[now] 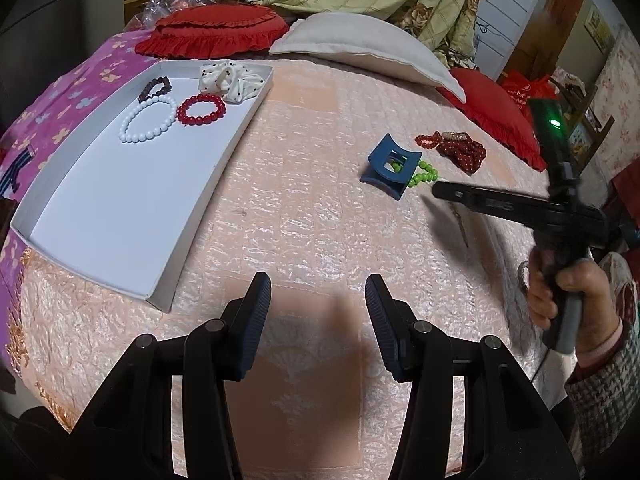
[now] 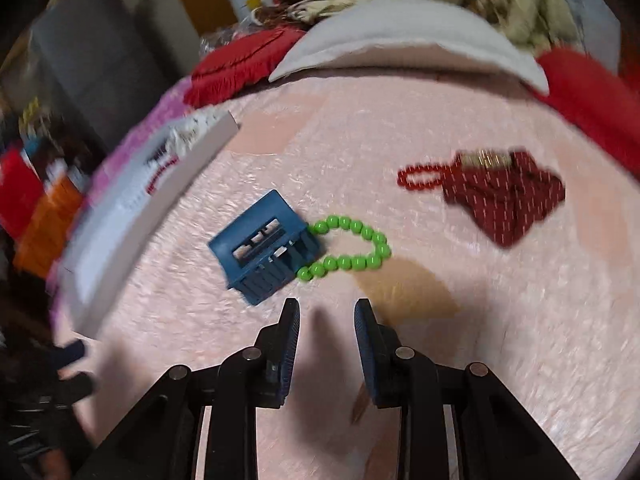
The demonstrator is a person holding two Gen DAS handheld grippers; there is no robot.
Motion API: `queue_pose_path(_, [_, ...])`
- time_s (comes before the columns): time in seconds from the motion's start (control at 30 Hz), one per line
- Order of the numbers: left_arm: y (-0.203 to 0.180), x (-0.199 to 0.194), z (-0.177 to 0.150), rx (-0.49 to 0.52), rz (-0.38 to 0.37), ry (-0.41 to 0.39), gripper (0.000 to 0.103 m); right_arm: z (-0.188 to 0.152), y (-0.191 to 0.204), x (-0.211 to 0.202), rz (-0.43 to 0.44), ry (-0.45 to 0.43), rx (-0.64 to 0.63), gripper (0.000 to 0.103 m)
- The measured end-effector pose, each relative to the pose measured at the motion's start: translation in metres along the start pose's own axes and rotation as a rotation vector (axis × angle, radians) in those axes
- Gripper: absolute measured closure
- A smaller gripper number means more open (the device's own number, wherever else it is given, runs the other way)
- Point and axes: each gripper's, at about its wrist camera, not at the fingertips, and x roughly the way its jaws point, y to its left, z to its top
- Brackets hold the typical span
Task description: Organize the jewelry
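The left gripper (image 1: pixel 318 292) hangs spread and empty over the bedspread (image 1: pixel 320 216). At its ten o'clock, the tray (image 1: pixel 120 200) holds white (image 1: pixel 147 119), red (image 1: pixel 201 108) and dark (image 1: pixel 155 87) bracelets. The right gripper (image 2: pixel 327 312), part-open, pinches nothing; the blue clip (image 2: pixel 266 247) and green beads (image 2: pixel 352 248) lie at its twelve o'clock.

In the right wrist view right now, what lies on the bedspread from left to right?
White tray → blue hair claw → green bead bracelet → small red bead bracelet → dark red dotted scrunchie.
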Motion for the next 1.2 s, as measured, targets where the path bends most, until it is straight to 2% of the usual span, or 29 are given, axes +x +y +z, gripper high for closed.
queue_pose_path(0.1, [0.004, 0.002, 0.0, -0.009, -0.006, -0.001, 0.054, 0.009, 0.0, 0.014, -0.091, -0.005, -0.043, 0.076])
queue_pose_path(0.2, [0.011, 0.005, 0.001, -0.03, -0.015, -0.002, 0.054, 0.022, -0.006, 0.027, -0.081, -0.009, -0.019, 0.076])
queue_pose_path(0.3, [0.016, 0.008, 0.001, -0.041, -0.015, 0.005, 0.054, 0.03, -0.014, 0.032, -0.034, -0.013, 0.03, 0.076])
queue_pose_path(0.33, [0.017, 0.009, 0.001, -0.043, -0.013, 0.005, 0.054, 0.031, -0.017, 0.034, -0.007, -0.01, 0.057, 0.079])
queue_pose_path(0.37, [0.018, 0.01, 0.001, -0.046, -0.013, 0.004, 0.054, 0.031, -0.018, 0.032, 0.007, -0.011, 0.073, 0.092])
queue_pose_path(0.4, [0.018, 0.011, 0.002, -0.049, -0.014, 0.006, 0.054, 0.03, -0.021, 0.032, 0.04, -0.004, 0.093, 0.097])
queue_pose_path(0.47, [0.018, 0.013, 0.004, -0.056, -0.021, 0.014, 0.054, 0.026, -0.024, 0.031, 0.056, 0.004, 0.126, 0.097])
queue_pose_path(0.5, [0.018, 0.015, 0.006, -0.059, -0.025, 0.018, 0.054, 0.023, -0.028, 0.029, 0.055, 0.012, 0.147, 0.103])
queue_pose_path(0.63, [0.013, 0.015, 0.014, -0.05, -0.032, 0.012, 0.055, 0.005, -0.042, 0.013, 0.028, 0.015, 0.173, 0.103])
queue_pose_path(0.73, [0.008, 0.017, 0.021, -0.04, -0.032, 0.003, 0.054, -0.006, -0.053, 0.002, -0.031, 0.018, 0.181, 0.103])
queue_pose_path(0.8, [0.006, 0.019, 0.025, -0.046, -0.04, 0.001, 0.054, -0.008, -0.061, -0.008, 0.009, -0.015, 0.194, 0.102])
queue_pose_path(0.83, [0.005, 0.021, 0.026, -0.05, -0.044, 0.002, 0.055, -0.005, -0.064, -0.011, 0.054, -0.038, 0.213, 0.101])
queue_pose_path(0.9, [0.004, 0.024, 0.029, -0.056, -0.052, 0.009, 0.054, 0.005, -0.065, -0.01, 0.079, -0.065, 0.234, 0.097])
queue_pose_path(1.2, [0.008, 0.038, 0.079, -0.095, -0.103, -0.008, 0.055, 0.043, -0.045, 0.039, 0.051, -0.028, 0.195, 0.091])
